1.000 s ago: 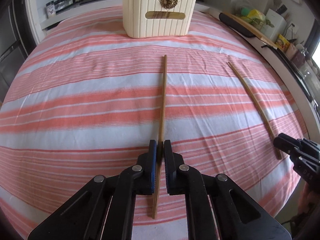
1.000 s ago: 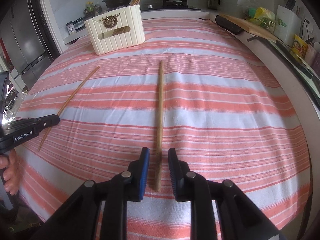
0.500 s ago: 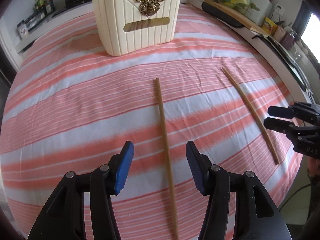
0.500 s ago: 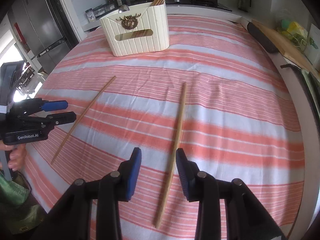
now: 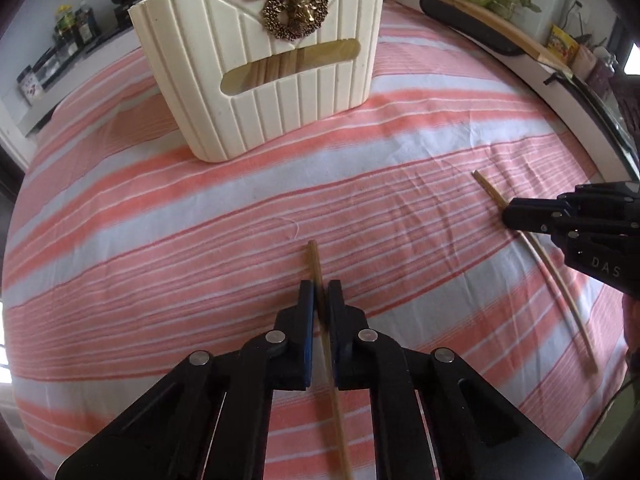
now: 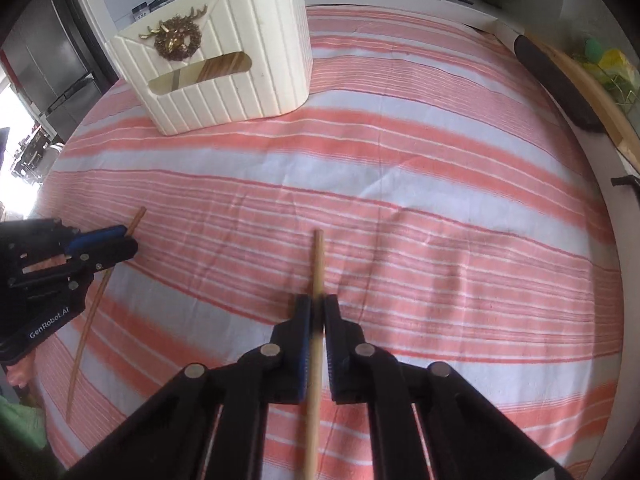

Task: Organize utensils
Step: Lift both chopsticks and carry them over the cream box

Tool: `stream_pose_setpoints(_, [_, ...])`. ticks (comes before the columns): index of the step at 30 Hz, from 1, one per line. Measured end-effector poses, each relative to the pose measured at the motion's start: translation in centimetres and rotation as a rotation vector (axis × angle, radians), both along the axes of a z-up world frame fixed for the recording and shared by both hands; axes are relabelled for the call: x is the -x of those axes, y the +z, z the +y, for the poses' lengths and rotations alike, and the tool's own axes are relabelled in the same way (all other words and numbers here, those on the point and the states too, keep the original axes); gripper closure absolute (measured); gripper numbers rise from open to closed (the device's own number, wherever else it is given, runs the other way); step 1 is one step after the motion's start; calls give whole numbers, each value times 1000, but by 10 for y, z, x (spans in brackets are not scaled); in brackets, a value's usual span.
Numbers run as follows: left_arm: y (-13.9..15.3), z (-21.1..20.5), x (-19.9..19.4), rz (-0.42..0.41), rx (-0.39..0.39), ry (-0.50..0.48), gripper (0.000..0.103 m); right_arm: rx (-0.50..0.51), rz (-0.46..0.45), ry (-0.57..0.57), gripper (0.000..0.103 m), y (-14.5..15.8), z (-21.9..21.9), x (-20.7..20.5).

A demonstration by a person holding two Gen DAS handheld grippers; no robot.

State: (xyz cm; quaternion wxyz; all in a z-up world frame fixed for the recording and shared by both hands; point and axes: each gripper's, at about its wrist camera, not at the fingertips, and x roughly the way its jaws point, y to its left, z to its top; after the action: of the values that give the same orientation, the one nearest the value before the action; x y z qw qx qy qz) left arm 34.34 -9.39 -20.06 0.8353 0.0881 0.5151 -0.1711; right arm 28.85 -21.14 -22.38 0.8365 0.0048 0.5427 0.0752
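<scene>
Each gripper pinches one wooden chopstick over the striped cloth

The left chopstick (image 5: 316, 268) runs between the left gripper (image 5: 319, 294) pads, tip poking just beyond; the right chopstick (image 6: 318, 260) is clamped likewise by the right gripper (image 6: 317, 308). Both jaws are pressed onto the sticks. The cream utensil holder (image 5: 260, 80) stands well ahead on the tablecloth (image 5: 160, 220)

Two fisheye cameras are riding just behind each tool, both looking steeply down and forward along the fingers, close over the striped cloth (image 5: 200, 200) on the counter. Both views are facing the cream utensil holder (image 5: 272, 80) at the far side (its front is showing in each), and each is catching the other tool at its edge: the right tool (image 5: 508, 216), the left tool (image 6: 130, 240).
</scene>
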Motion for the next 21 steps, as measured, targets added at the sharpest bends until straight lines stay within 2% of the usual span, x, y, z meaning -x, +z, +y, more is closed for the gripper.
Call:
stream_pose_setpoints(3, [21, 14, 5, -58, 64, 30, 99, -40, -42, -26, 97, 13, -6, -2])
stream_pose_setpoints(7, [64, 38, 29, -158, 156, 50, 100, -123, -185, -39, 97, 56, -9, 22])
stream_pose_setpoints(10, [94, 54, 47, -220, 207, 49, 100, -144, -305, -24, 97, 93, -5, 46])
stream_pose_setpoints(14, [126, 75, 73, -295, 260, 52, 100, -165, -415, -5, 96, 133, 2, 80])
stream_pose_setpoints(21, [166, 96, 110, -417, 332, 71, 99, -154, -566, 30, 96, 171, 12, 129])
